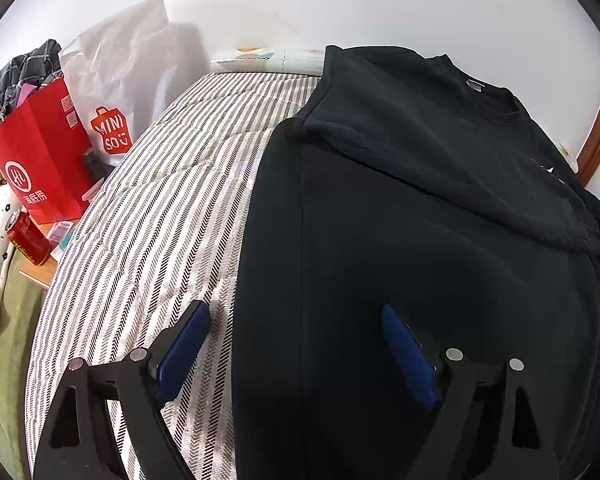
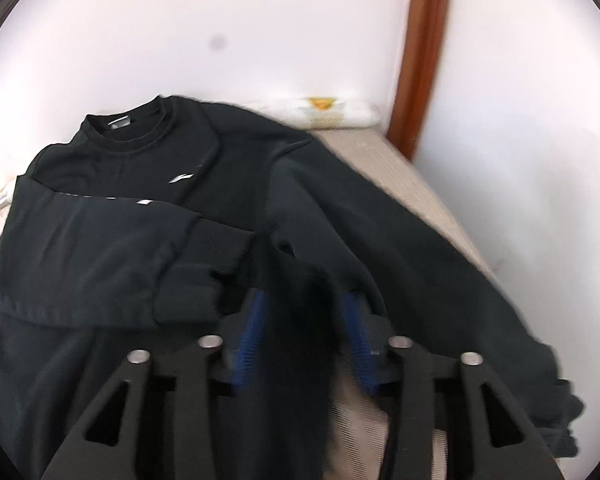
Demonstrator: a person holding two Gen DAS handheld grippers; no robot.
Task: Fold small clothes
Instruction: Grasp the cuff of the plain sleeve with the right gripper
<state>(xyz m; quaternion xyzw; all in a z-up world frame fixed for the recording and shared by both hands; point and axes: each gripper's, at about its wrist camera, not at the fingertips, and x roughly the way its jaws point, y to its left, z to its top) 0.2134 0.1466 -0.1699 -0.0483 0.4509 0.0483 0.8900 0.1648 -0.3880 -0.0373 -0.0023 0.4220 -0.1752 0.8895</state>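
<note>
A black long-sleeved sweatshirt (image 1: 440, 208) lies spread on the striped bed cover (image 1: 148, 216), collar toward the wall, one sleeve folded across its chest. My left gripper (image 1: 296, 316) is open over the sweatshirt's left side edge, one blue pad on the cover, the other over the cloth, holding nothing. In the right wrist view the same sweatshirt (image 2: 204, 200) shows its collar and a white chest logo. My right gripper (image 2: 304, 304) is shut on a bunched fold of the sweatshirt's lower right part and lifts it. The other sleeve (image 2: 440, 292) trails to the right.
A red paper bag (image 1: 40, 160) and a white shopping bag (image 1: 116, 80) stand on a bedside stand at the left, with a red can (image 1: 26, 240). A pillow (image 2: 328, 114) lies against the white wall. A brown wooden frame (image 2: 420, 60) rises at the right.
</note>
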